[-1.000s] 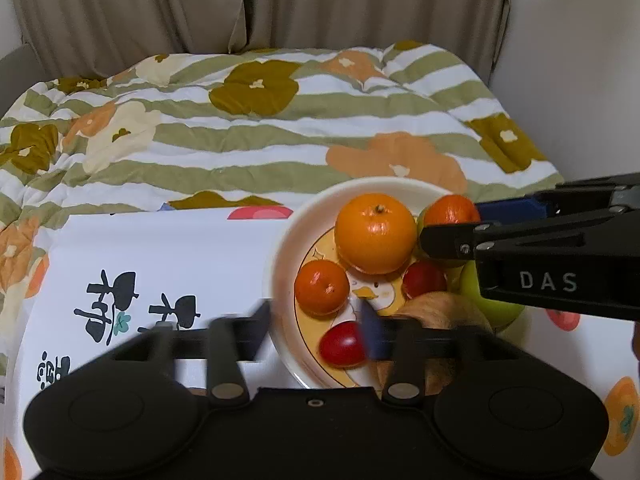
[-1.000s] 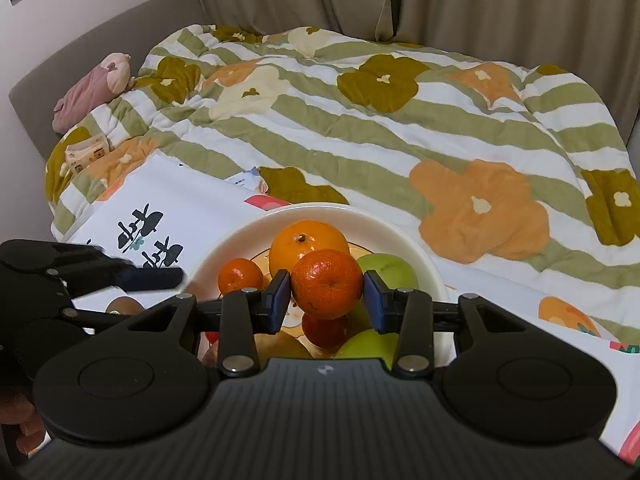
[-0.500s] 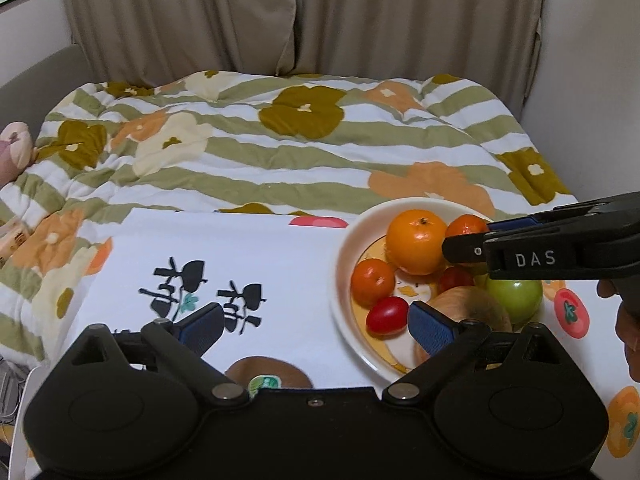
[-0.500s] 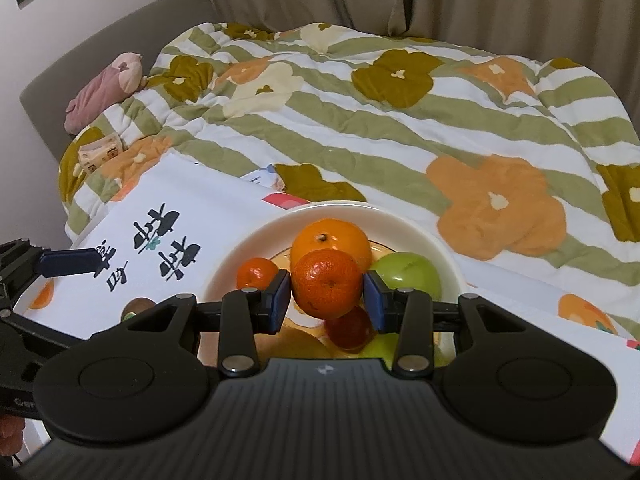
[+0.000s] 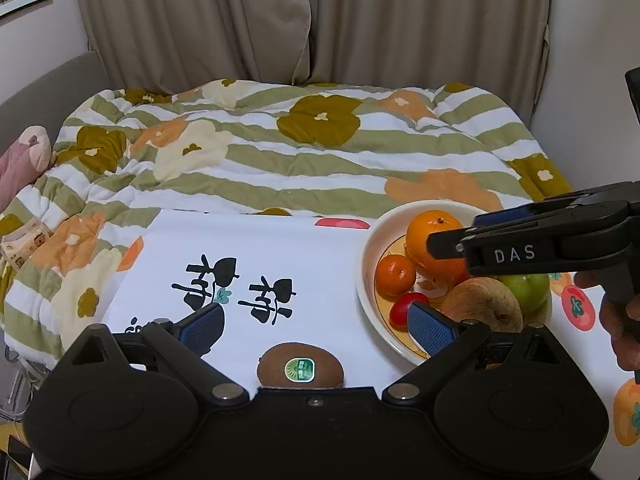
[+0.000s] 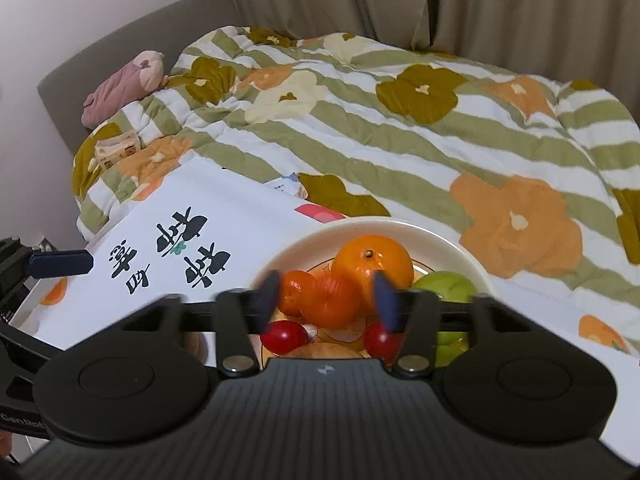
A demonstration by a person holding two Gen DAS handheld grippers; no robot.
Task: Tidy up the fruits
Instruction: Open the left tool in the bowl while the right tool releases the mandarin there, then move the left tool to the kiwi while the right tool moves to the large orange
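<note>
Right tongs (image 6: 326, 300) had just spread, freeing the mandarin (image 6: 330, 300); left tongs (image 5: 316, 326) stood wide, empty; "DAS" showed.

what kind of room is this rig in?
Most likely a bedroom at home. A quilted floral bedspread covers a bed, beige curtains hang behind it, and a pink plush toy lies by the headboard. The fruit bowl sits on a printed white sheet in the foreground.

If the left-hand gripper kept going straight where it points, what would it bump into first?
Most likely the kiwi lying on the white cloth between the open left gripper's fingers, though depth is hard to judge.
</note>
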